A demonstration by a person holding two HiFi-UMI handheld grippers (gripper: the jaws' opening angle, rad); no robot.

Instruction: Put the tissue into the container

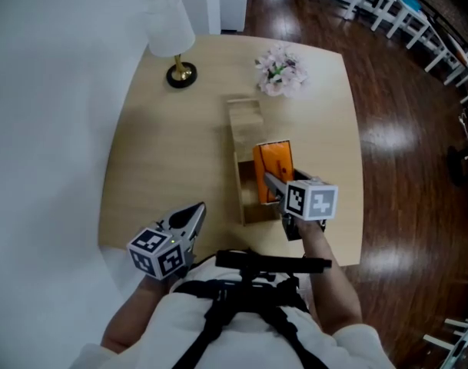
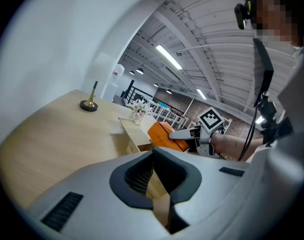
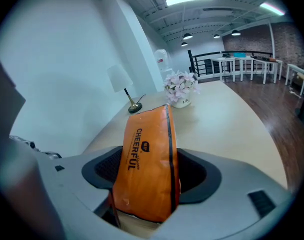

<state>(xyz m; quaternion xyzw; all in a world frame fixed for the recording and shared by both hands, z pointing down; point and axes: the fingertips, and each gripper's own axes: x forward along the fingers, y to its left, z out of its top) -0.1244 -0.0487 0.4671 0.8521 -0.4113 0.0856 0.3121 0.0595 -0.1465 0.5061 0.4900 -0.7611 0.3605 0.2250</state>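
An orange tissue pack hangs tilted over the open wooden container in the middle of the table. My right gripper is shut on the pack, gripping it from the near right. In the right gripper view the pack fills the space between the jaws. The left gripper view shows the pack just above the container. My left gripper rests at the table's near left edge, away from the container. It is shut, with nothing in it.
A white lamp stands at the far left of the beige table, and a vase of pale flowers at the far right. The container's lid lies folded back toward them. Dark wood floor surrounds the table.
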